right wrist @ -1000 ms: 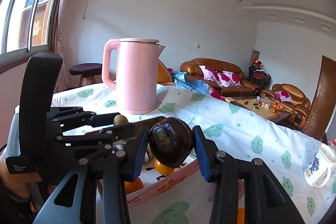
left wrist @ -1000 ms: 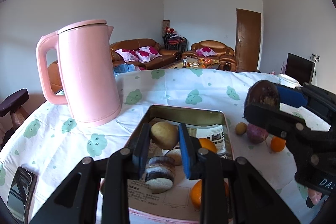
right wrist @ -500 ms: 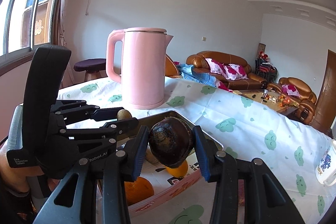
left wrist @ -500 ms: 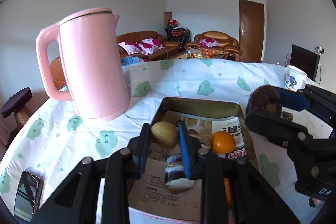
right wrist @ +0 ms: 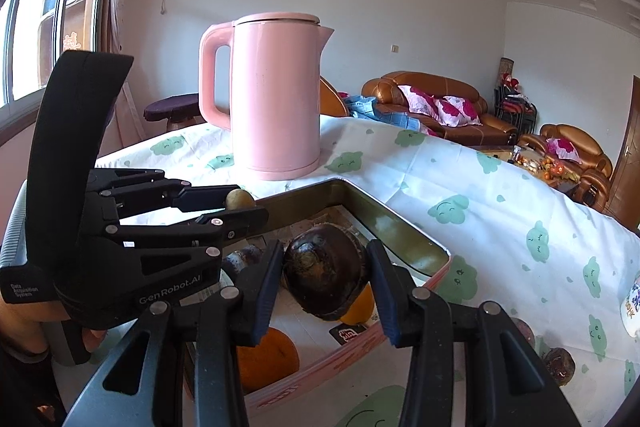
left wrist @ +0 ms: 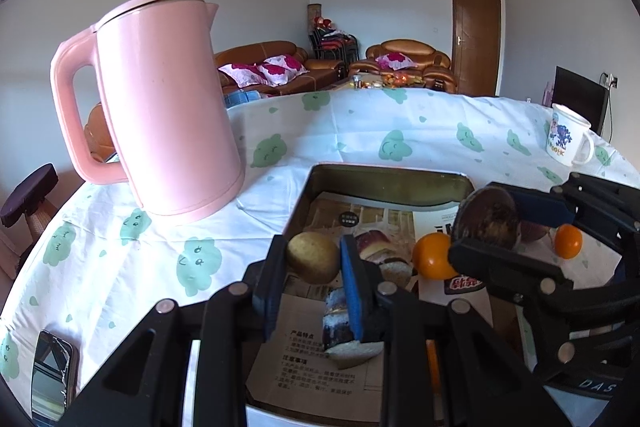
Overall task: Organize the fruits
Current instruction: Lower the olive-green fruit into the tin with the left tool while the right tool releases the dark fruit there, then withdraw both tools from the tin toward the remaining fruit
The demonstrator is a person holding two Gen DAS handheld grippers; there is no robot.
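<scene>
Clearly, in the left wrist view, the left hand-held gripper (left wrist: pixel 313 269) pinches one small brown fruit (left wrist: pixel 313 256) over the tin (left wrist: pixel 384 175) on the desk (left wrist: pixel 360 131), probably because the tin is where fruit gets gathered; inside lie one orange (left wrist: pixel 430 255) and some cut pieces, with one more orange (left wrist: pixel 568 241) outside. From the right wrist view, the right hand-held gripper (right wrist: pixel 325 287) clamps one dark round fruit (right wrist: pixel 325 277) above the same tin, apparently ready to set down; two oranges show inside, and one dark fruit (right wrist: pixel 559 365) waits on the desk.
</scene>
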